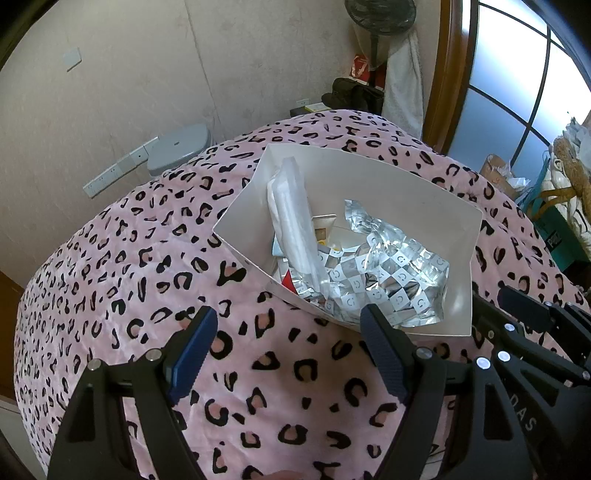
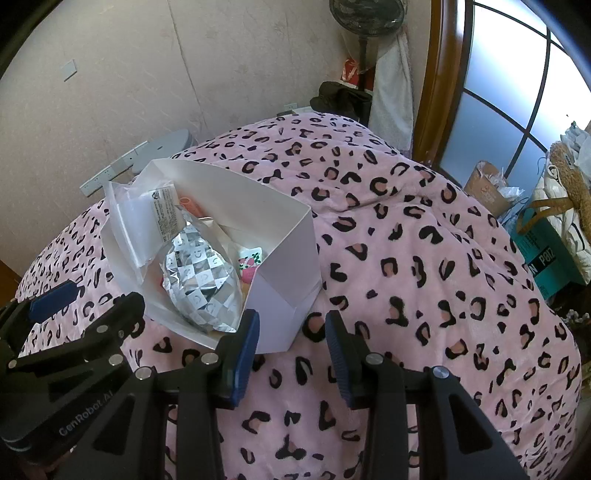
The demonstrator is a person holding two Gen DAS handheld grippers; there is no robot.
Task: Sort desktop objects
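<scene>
A white cardboard box [image 1: 373, 173] stands on the pink leopard-print cover [image 1: 147, 258]. In it lie a silver checkered foil bag [image 1: 384, 273], a clear plastic packet [image 1: 291, 218] and small items. My left gripper [image 1: 288, 328] is open and empty, just in front of the box's near edge. In the right wrist view the box [image 2: 284, 273] is at the left with the foil bag [image 2: 201, 277] and the clear packet [image 2: 147, 218] inside. My right gripper [image 2: 291, 332] is open and empty, in front of the box's near right corner.
A grey round device [image 1: 181, 147] and a power strip [image 1: 114, 173] lie by the wall behind the cover. A fan [image 1: 376, 22], a towel [image 1: 402, 81] and dark clutter stand at the back. Bags and a cardboard box [image 2: 487, 188] crowd the right by the window.
</scene>
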